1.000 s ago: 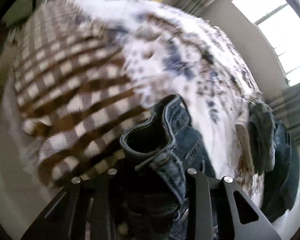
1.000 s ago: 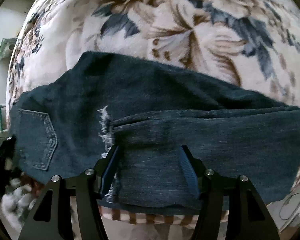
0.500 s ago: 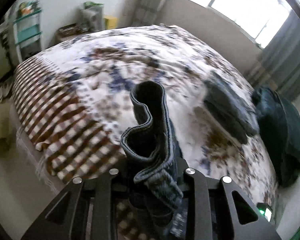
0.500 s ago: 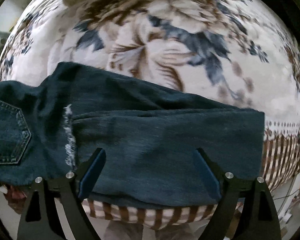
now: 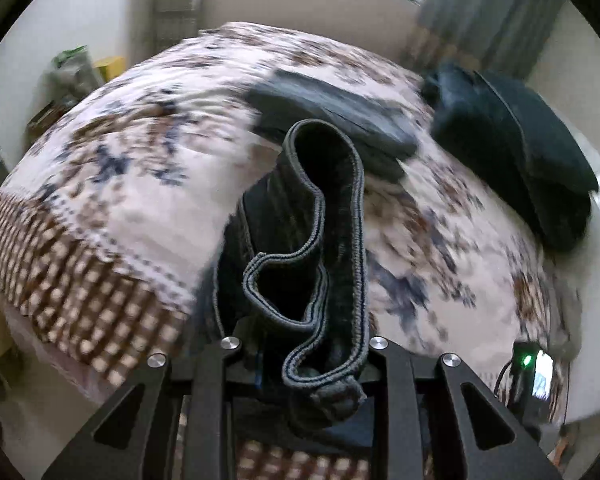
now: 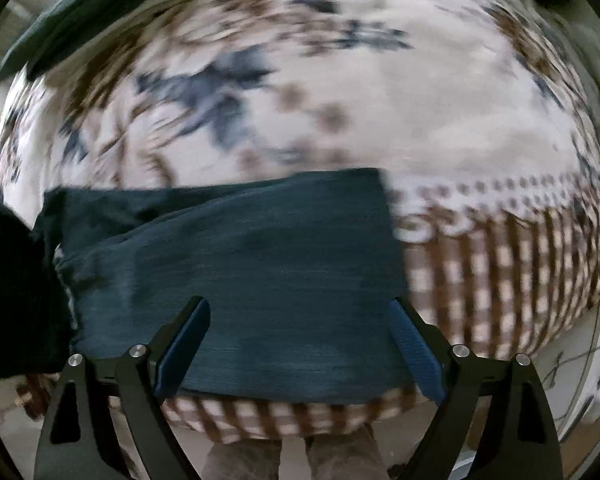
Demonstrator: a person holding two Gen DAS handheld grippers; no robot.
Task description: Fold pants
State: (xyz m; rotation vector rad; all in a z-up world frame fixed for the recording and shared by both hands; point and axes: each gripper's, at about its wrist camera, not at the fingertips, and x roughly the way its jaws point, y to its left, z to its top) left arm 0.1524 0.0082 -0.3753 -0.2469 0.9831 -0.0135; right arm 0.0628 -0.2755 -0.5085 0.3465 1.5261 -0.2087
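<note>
Your left gripper [image 5: 300,364] is clamped on the jeans [image 5: 320,248], whose waistband rises in a curled loop between the fingers [image 5: 216,392]. The bedspread [image 5: 140,168] lies beyond, floral across the top and checked brown on the near left side. A folded dark garment [image 5: 340,108] sits farther back, just behind the loop. A pile of dark clothes [image 5: 520,140] lies far right. A device with a green light [image 5: 528,364] sits near right. The picture is blurred.
</note>
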